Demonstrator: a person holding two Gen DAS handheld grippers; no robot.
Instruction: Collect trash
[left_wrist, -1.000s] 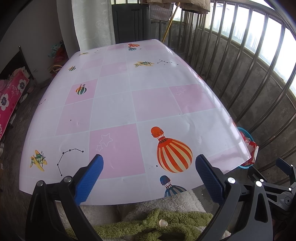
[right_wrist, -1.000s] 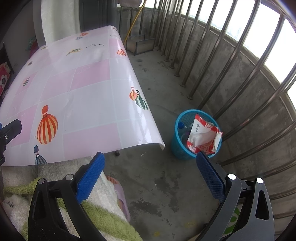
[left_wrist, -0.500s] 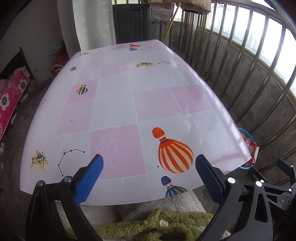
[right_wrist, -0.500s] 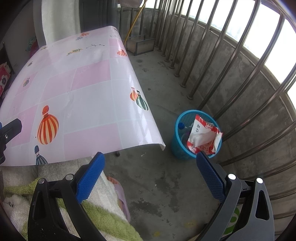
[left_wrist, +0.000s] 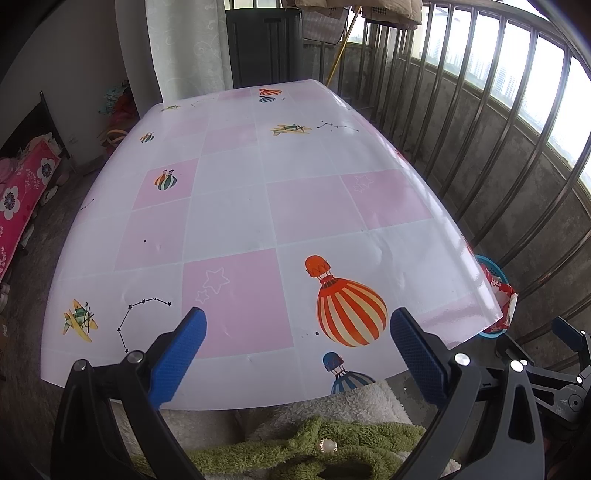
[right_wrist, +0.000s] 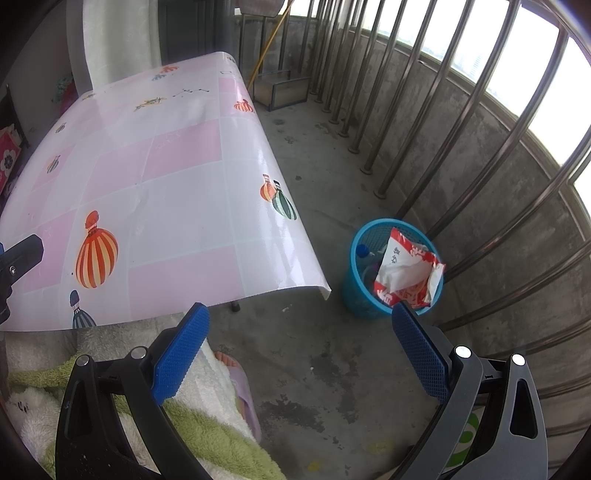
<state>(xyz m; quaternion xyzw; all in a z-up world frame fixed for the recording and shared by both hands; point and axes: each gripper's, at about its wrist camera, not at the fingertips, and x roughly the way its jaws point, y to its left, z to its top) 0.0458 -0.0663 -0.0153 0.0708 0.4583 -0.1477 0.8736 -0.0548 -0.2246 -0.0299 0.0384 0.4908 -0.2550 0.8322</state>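
Right wrist view: red-and-white wrapper (right_wrist: 406, 267) sits in blue bin (right_wrist: 356, 291), two o'clock of right gripper (right_wrist: 299, 349). Both grippers, left gripper (left_wrist: 297, 349) included, gape wide, empty. Wrapper likely light, crinkly, slippery; pinch its upper edge.

One desk (left_wrist: 236, 221) under a balloon-print cloth. One blue basket (right_wrist: 356, 295) on the floor beside the desk's near right corner, holding one red-and-white wrapper (right_wrist: 404, 269) and one blue-capped bottle (right_wrist: 362, 251). Two grippers: left (left_wrist: 297, 347), right (right_wrist: 299, 343).
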